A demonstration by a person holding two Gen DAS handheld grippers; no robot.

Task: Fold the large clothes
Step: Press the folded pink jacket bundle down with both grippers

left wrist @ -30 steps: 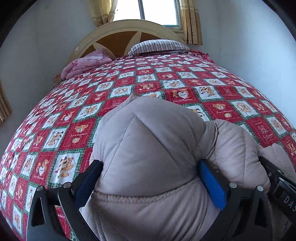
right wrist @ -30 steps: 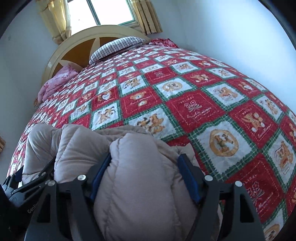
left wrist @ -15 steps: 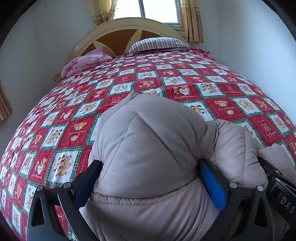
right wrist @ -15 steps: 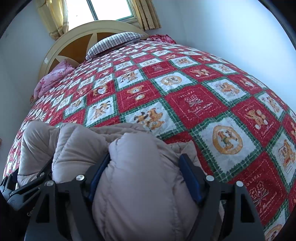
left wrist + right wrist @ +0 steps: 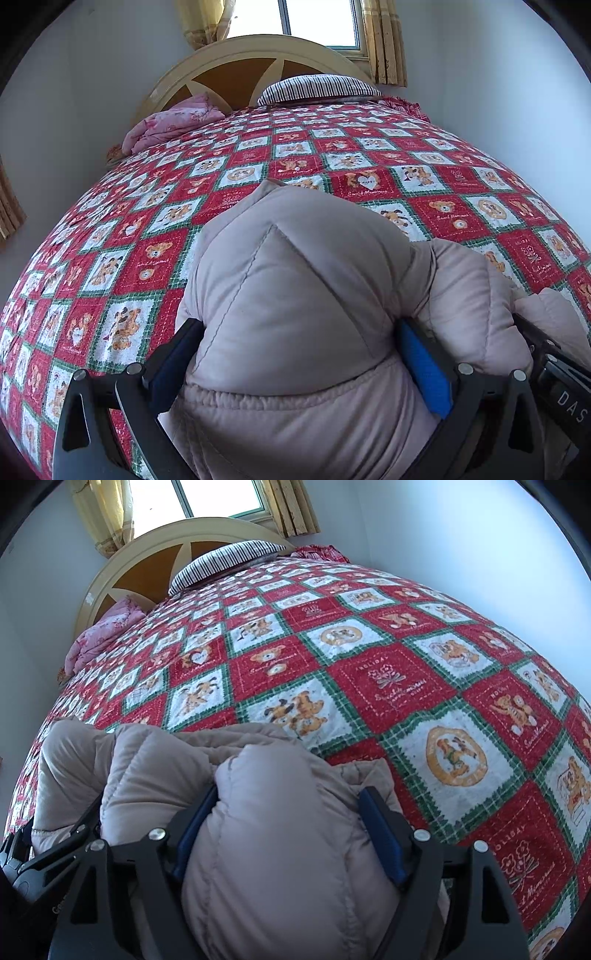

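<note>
Jacket: puffy beige, bunched on the quilt at the bed's near end
Left gripper: clamped wide on it
Right gripper: likewise
Far end: striped pillow, pink bedding — well apart

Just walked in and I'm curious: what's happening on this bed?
A person is folding a puffy beige jacket on a bed with a red teddy-bear quilt, using a handheld gripper in each hand. The left gripper and right gripper each have a thick bunch of the jacket between their blue pads. A striped pillow lies by the headboard.
</note>
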